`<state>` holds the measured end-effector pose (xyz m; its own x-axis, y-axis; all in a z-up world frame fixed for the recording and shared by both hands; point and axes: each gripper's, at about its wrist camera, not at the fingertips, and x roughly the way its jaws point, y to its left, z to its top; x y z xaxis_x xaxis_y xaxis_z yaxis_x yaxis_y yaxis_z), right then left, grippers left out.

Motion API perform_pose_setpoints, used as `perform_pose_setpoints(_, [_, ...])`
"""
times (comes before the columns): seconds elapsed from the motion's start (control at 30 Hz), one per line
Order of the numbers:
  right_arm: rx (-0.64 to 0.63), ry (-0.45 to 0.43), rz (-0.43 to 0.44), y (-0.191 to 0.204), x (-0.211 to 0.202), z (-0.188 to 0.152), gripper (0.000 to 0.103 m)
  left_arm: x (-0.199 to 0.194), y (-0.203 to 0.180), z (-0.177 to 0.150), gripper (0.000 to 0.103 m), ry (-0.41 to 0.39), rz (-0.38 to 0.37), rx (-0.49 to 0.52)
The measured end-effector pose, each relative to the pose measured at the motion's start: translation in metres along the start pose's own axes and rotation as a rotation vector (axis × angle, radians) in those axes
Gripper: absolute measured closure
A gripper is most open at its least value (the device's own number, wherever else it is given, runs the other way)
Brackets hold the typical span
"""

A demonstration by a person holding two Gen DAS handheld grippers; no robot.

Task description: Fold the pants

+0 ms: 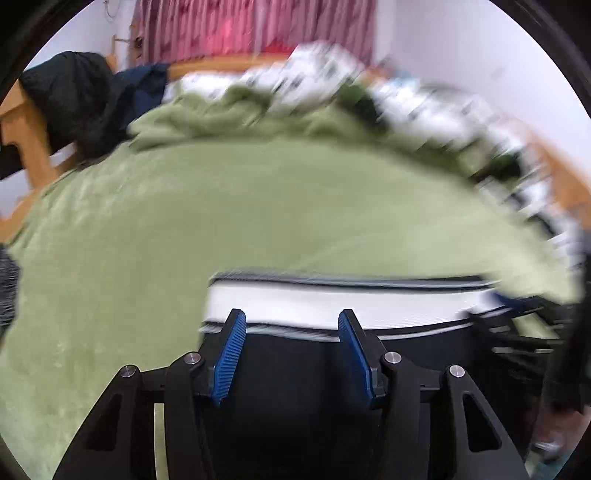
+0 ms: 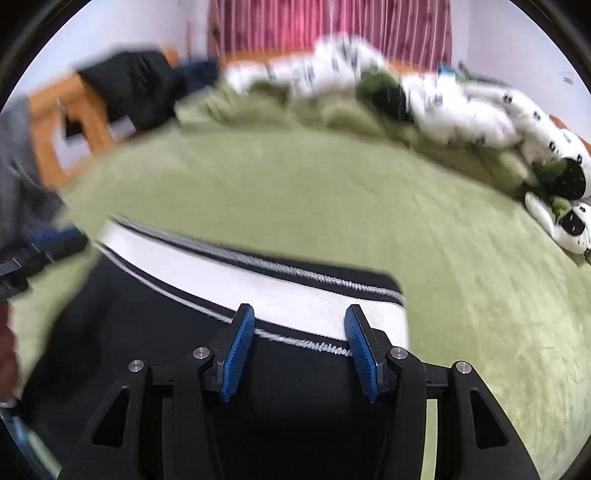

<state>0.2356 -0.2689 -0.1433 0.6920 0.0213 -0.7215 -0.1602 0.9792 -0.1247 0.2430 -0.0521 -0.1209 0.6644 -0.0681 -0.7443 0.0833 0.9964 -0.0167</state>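
Note:
Black pants [image 1: 288, 369] with a wide white waistband [image 1: 332, 302] lie on a green blanket [image 1: 184, 229]. My left gripper [image 1: 291, 321] is open, its blue pads just over the waistband's near edge, holding nothing. In the right wrist view the same pants [image 2: 147, 314] and the white band [image 2: 258, 288] lie under my right gripper [image 2: 299, 317], which is open and empty above the band's right end. The other gripper shows blurred at the left edge of the right wrist view [image 2: 44, 247] and at the right edge of the left wrist view [image 1: 517, 325]. Both views are motion-blurred.
A rumpled white patterned duvet [image 2: 461, 107] and bunched green blanket lie at the far side of the bed. Dark clothes [image 1: 74, 96] hang on a wooden bed frame [image 1: 29, 140] at the left. A red curtain [image 1: 258, 26] hangs behind.

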Motion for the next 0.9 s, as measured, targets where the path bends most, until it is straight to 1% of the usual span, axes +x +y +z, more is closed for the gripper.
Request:
perform_pose_setpoints(0.03, [-0.015,-0.025,-0.006,0.003,-0.001,0.0,0.048,0.018,0.001,-0.003,0.052,0.06,0.018,-0.01])
perform_pose_setpoints(0.07, [-0.026,-0.031,-0.007,0.004,-0.002,0.0,0.048,0.021,0.003,-0.006,0.05,0.06,0.003,-0.018])
perform_pose_setpoints(0.1, [-0.029,-0.029,-0.011,0.004,-0.001,0.0,0.048,0.018,0.007,-0.008,0.05,0.042,-0.018,-0.032])
perform_pose_setpoints(0.17, [-0.036,-0.037,-0.017,0.005,0.0,-0.002,0.046,0.014,0.01,-0.01,0.045,0.036,-0.042,-0.046])
perform_pose_setpoints(0.27, [-0.023,-0.036,0.003,0.001,0.0,-0.003,0.046,0.015,0.01,-0.013,0.044,0.031,-0.04,-0.042])
perform_pose_setpoints(0.4, [-0.03,-0.041,-0.005,0.003,0.001,-0.002,0.045,0.018,0.009,-0.018,0.042,0.036,-0.017,-0.02])
perform_pose_setpoints(0.5, [-0.038,-0.037,-0.011,0.005,-0.001,-0.003,0.045,0.01,0.008,-0.016,0.041,0.053,-0.015,-0.012])
perform_pose_setpoints(0.57, [-0.052,-0.023,-0.012,0.006,-0.005,-0.005,0.044,0.002,0.012,-0.023,0.041,0.075,-0.029,-0.017])
perform_pose_setpoints(0.7, [-0.101,0.005,-0.047,0.014,-0.025,-0.019,0.043,-0.02,0.024,-0.043,0.042,0.129,-0.081,-0.03])
perform_pose_setpoints(0.77, [-0.099,0.032,-0.036,0.018,-0.039,-0.031,0.043,-0.032,0.03,-0.057,0.042,0.139,-0.085,-0.02])
perform_pose_setpoints(0.87, [-0.102,0.049,-0.014,0.025,-0.06,-0.053,0.043,-0.053,0.037,-0.086,0.041,0.159,-0.091,0.003])
perform_pose_setpoints(0.9, [-0.099,0.051,-0.012,0.029,-0.07,-0.067,0.043,-0.065,0.04,-0.099,0.041,0.14,-0.12,0.004])
